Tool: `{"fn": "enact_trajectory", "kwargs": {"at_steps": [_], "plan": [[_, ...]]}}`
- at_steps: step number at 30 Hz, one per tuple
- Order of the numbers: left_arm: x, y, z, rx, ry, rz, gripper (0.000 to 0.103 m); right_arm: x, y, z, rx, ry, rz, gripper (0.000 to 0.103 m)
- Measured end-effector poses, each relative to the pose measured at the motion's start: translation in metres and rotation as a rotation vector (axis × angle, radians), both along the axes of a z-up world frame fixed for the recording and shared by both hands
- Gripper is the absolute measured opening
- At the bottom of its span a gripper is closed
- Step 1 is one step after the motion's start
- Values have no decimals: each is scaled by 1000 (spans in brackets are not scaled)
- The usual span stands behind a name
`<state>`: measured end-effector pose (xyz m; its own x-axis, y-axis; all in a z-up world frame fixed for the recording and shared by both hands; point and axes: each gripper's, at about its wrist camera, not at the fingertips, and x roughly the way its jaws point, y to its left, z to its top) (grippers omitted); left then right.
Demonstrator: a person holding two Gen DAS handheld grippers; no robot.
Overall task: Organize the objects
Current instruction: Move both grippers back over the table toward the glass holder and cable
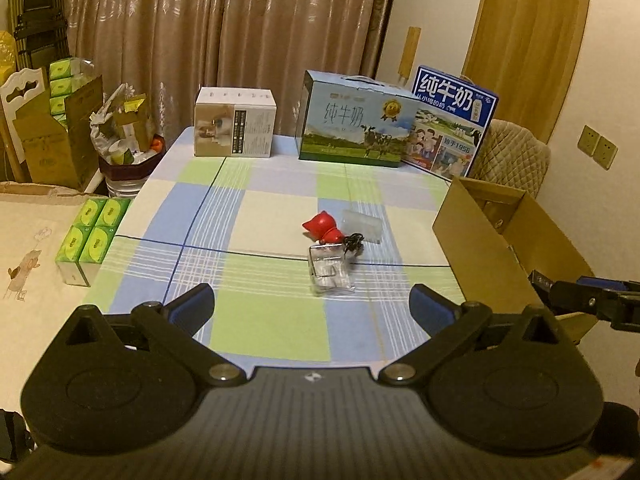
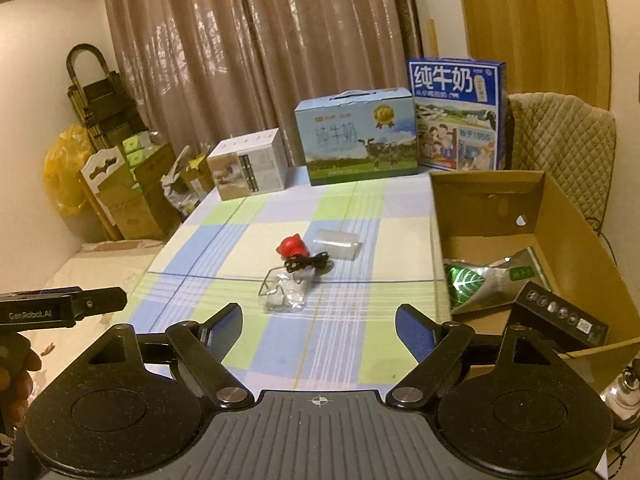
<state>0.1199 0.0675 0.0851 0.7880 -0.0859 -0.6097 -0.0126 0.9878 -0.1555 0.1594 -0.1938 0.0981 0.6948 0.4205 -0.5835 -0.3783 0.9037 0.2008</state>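
Observation:
On the checked tablecloth (image 1: 272,216) lies a small cluster: a red toy figure (image 1: 322,228) (image 2: 294,247), a frosted clear plastic case (image 1: 362,226) (image 2: 336,244), a black cord (image 1: 354,242) (image 2: 308,262) and a clear plastic packet (image 1: 330,276) (image 2: 284,292). My left gripper (image 1: 311,300) is open, its blue pads wide apart just short of the packet. The right gripper (image 2: 320,314) is open too and holds nothing. An open cardboard box (image 1: 480,240) (image 2: 480,200) stands at the table's right edge, holding a silver pouch with a green leaf (image 2: 480,280) and a black box (image 2: 560,316).
Two milk cartons (image 1: 352,124) (image 1: 452,120) and a white box (image 1: 234,124) line the table's far edge. Green tissue packs (image 1: 94,232) sit on a surface to the left. A padded chair (image 2: 560,152) stands behind the cardboard box. A person's hand (image 2: 16,364) holds the left gripper.

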Motion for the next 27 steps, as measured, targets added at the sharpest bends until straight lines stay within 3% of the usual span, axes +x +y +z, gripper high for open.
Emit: {"fn": "enact_trajectory", "kwargs": {"at_steps": [13,27], "plan": [[32,-2,-36,7,55,-16,102,32,26,-36,-11,37,37,81],[110,-7,-100,20,126,-56,101,119,48,-96,-43,107,20,81]]}}
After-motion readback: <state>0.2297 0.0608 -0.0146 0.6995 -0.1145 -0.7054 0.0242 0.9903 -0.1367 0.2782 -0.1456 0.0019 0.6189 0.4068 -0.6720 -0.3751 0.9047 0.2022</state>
